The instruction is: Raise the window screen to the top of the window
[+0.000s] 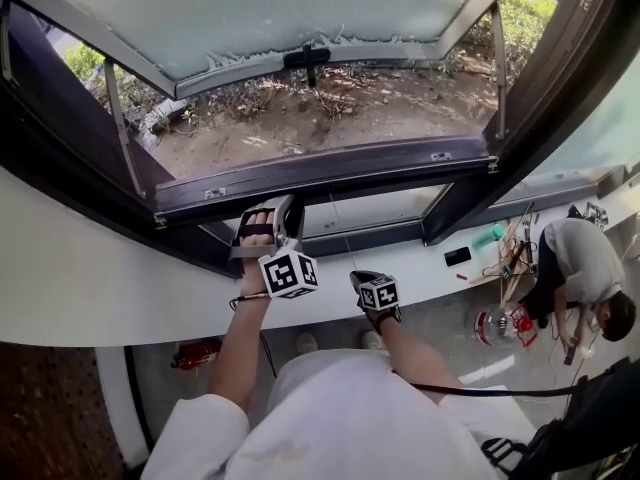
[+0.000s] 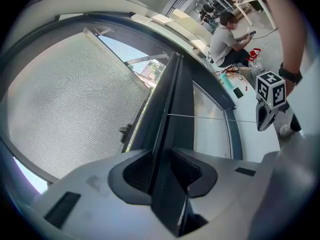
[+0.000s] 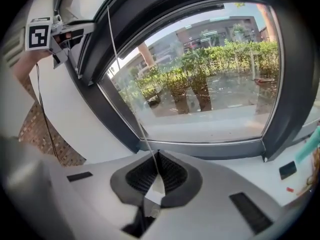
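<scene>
Closest to the lens, my right gripper [image 3: 155,155] has its fingers pressed together on a thin cord [image 2: 215,118], with no gap showing between the pads. The cord runs in a straight line across to the dark rail [image 1: 340,171] at the foot of the open window.

My left gripper [image 2: 161,154] is clamped on that rail, 1 finger on each side of its thin edge, just above the white sill [image 1: 80,278]. I take the rail for the bottom bar of the window screen [image 2: 75,99], whose grey mesh shows on the outer side of the rail in the left gripper view. The glazed sash [image 1: 250,8] beyond it hangs pushed outward, handle [image 1: 305,56] facing in.

As I read it, the screen is not yet raised. Its rail sits at the bottom of the opening, and the whole climb to the top is left to do.

The 2 holds look deliberate. The left grip keeps the rail steady and level against the frame, while the right one keeps the cord from going slack, so the mesh should travel up without skewing.

Off to the right, a person [image 1: 585,268] crouches on the floor, well apart from the window.
</scene>
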Demonstrator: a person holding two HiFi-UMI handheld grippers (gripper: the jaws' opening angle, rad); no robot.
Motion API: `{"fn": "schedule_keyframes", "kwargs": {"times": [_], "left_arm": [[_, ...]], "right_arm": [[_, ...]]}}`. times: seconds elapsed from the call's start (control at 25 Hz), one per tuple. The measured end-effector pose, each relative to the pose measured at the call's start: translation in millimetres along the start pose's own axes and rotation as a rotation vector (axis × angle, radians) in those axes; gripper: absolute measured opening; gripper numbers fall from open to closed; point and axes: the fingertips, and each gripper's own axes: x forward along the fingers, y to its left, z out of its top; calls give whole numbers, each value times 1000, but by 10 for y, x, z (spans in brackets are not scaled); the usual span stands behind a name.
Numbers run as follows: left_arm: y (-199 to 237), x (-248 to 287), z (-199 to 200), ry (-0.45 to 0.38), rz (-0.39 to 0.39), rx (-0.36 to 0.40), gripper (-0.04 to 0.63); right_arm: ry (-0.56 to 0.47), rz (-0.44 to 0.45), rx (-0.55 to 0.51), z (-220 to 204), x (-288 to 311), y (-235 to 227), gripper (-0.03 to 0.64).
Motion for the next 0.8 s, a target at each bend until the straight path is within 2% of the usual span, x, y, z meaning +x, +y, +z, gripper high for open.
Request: {"fn": "schedule_keyframes", "kwargs": {"times": [0.32, 0.48, 0.64, 0.8], "left_arm": [[-5, -30, 4, 30, 28, -4, 87], [-16, -9, 3, 23, 44, -46, 80], [-25, 1, 7, 17, 54, -49, 80], [-36, -10, -8, 37, 19, -53, 80]], "right_arm": [[-3, -12, -75, -158, -238, 104, 0], [-9, -19, -102, -199, -301, 97, 0], [-11, -23, -106, -220, -332, 132, 0], [-9, -23, -131, -245, -381, 173, 0]]}}
